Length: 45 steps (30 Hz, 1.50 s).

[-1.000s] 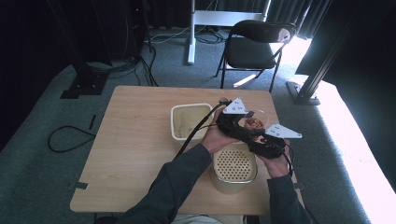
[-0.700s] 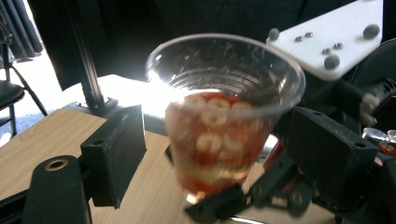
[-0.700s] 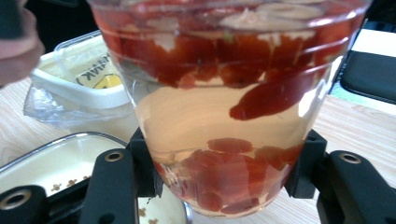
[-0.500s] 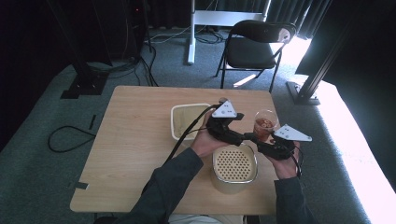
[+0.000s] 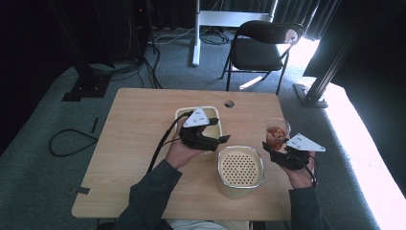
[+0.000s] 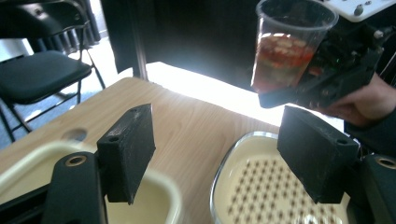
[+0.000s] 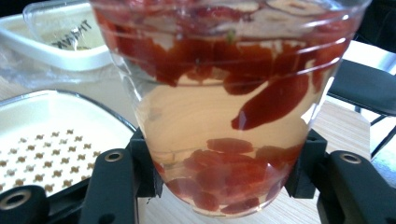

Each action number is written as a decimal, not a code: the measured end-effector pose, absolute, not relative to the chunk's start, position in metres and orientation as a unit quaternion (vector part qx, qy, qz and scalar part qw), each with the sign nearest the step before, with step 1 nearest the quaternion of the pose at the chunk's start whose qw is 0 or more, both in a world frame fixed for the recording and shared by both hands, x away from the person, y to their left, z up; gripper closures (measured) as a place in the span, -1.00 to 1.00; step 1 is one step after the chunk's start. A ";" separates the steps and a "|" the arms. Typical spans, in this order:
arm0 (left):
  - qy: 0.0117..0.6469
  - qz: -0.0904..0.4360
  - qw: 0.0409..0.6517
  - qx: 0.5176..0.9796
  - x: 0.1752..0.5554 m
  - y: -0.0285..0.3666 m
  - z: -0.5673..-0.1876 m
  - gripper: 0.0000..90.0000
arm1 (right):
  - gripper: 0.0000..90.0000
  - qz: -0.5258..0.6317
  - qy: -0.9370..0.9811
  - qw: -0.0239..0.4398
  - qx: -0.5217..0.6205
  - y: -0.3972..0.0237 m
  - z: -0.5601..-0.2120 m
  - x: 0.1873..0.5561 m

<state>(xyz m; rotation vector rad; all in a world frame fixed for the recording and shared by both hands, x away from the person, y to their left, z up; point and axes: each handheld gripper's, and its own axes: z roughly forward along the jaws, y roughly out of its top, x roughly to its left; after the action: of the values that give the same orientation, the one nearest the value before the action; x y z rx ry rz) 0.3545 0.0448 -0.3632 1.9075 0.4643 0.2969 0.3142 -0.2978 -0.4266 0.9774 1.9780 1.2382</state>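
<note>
Over the table (image 5: 134, 143), near its right edge beside the perforated strainer box (image 5: 241, 168), the right gripper (image 5: 282, 154) clamps low on a thin, liquid-filled plastic cup (image 7: 224, 107), likely heavy, slippery and easily crushed, while the left gripper (image 6: 215, 158) gapes empty.

the clear plastic cup (image 5: 277, 132) stands upright, lifted off the table at the right, with its lower wall clamped between the right gripper (image 5: 276, 152) jaws. it holds pale liquid with red pieces (some floating near the top, some settled at the bottom) (image 7: 224, 186). the round strainer (image 5: 241, 168), cream with a dotted perforated floor, sits just left of the cup. the cream tray (image 5: 218, 130) lies behind the strainer.
</note>
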 end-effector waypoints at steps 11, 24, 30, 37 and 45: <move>0.246 0.151 0.529 0.798 0.340 0.103 -0.380 -0.36 | -0.04 0.443 0.758 0.316 0.359 -0.307 -0.431 0.301; 0.293 0.164 0.529 0.779 0.334 0.140 -0.396 -0.36 | -0.04 0.364 0.796 0.347 0.335 -0.303 -0.440 0.296; 0.311 0.164 0.526 0.774 0.336 0.147 -0.406 -0.36 | -0.04 0.327 0.810 0.369 0.317 -0.299 -0.442 0.293; 0.321 0.159 0.526 0.771 0.339 0.152 -0.411 -0.36 | -0.04 0.295 0.821 0.393 0.291 -0.295 -0.439 0.288; 0.321 0.157 0.526 0.772 0.340 0.150 -0.412 -0.36 | -0.04 0.262 0.832 0.418 0.255 -0.287 -0.435 0.284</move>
<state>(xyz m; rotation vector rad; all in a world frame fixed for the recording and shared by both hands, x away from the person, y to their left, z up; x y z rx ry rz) 0.3402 0.1497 -0.4124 1.8458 0.7679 0.3749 0.2841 -0.2871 -0.4349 0.6392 2.0863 0.6571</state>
